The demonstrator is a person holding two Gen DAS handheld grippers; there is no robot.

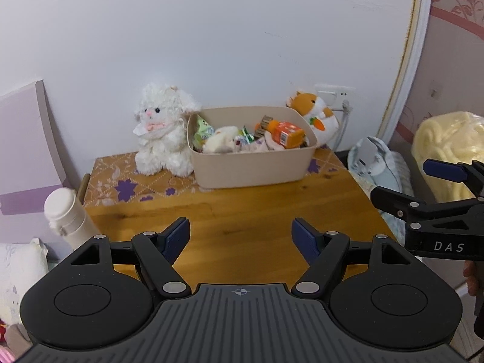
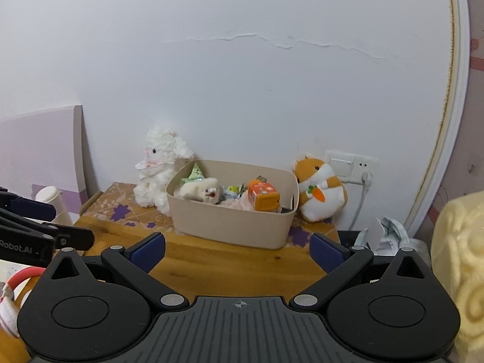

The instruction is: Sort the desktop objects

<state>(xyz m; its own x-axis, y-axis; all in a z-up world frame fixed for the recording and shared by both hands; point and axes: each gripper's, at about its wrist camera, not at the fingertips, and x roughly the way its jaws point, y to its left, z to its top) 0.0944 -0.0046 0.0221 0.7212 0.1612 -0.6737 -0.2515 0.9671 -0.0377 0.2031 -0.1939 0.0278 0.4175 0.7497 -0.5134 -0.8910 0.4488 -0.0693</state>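
A beige bin [image 1: 251, 166] [image 2: 230, 224] stands at the back of the wooden table [image 1: 242, 211] [image 2: 230, 260]. It holds an orange carton [image 1: 286, 133] [image 2: 263, 196], a small white plush [image 1: 219, 143] [image 2: 201, 193] and snack packets. A white lamb plush [image 1: 163, 130] [image 2: 157, 166] sits left of the bin, a hamster plush [image 1: 317, 115] [image 2: 320, 193] right of it. My left gripper [image 1: 241, 239] is open and empty above the table's front. My right gripper [image 2: 237, 252] is open and empty, also back from the bin.
A white bottle [image 1: 66, 214] [image 2: 51, 202] stands off the table's left edge. A wall socket with a plugged cable [image 1: 341, 99] [image 2: 360, 169] is behind the hamster. A yellow blanket [image 1: 447, 139] [image 2: 456, 257] lies at the right. Pink headphones [image 2: 12, 296] lie lower left.
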